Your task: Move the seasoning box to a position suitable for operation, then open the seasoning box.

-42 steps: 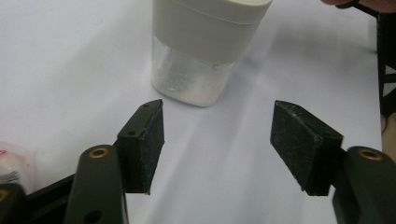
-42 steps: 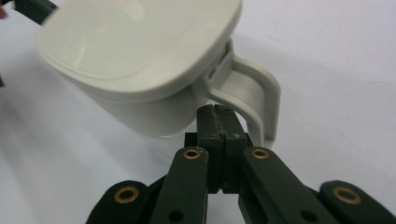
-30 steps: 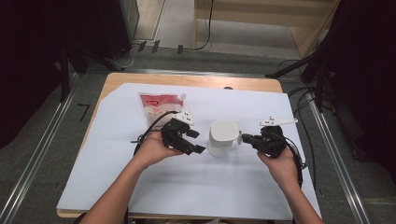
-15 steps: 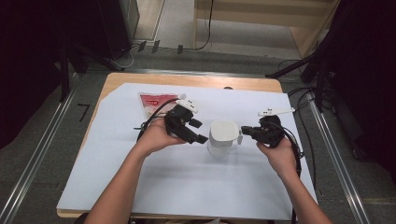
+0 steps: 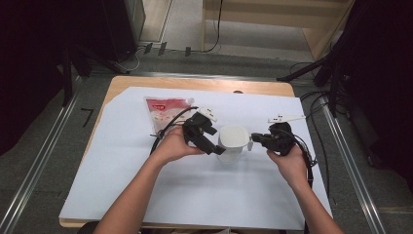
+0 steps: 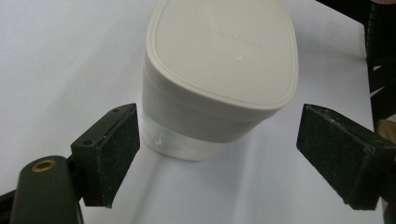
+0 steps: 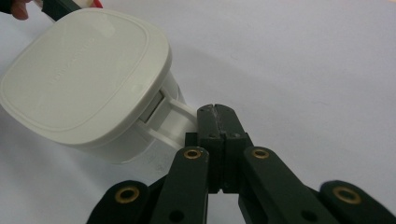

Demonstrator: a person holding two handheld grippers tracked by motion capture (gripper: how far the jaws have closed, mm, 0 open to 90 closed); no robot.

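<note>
A white lidded container (image 5: 234, 139) with a clear lower body stands mid-table on the white sheet. My left gripper (image 5: 216, 148) is at its left side. In the left gripper view the container (image 6: 219, 60) sits between and just beyond the two pads (image 6: 114, 149), which stand wide apart and do not touch it; the jaws have just been opening. My right gripper (image 5: 254, 140) comes in from the right. Its jaws (image 7: 215, 112) are shut on the white handle (image 7: 175, 123) that sticks out from the container (image 7: 84, 74).
A red and white pouch (image 5: 163, 111) lies flat on the white sheet (image 5: 195, 195) behind my left hand. The wooden table edge (image 5: 195, 84) shows at the back. Cables trail from both grippers.
My left gripper has moved right, up to the container, and its jaws have spread wider. The right gripper has stayed at the handle and the container has kept its place.
</note>
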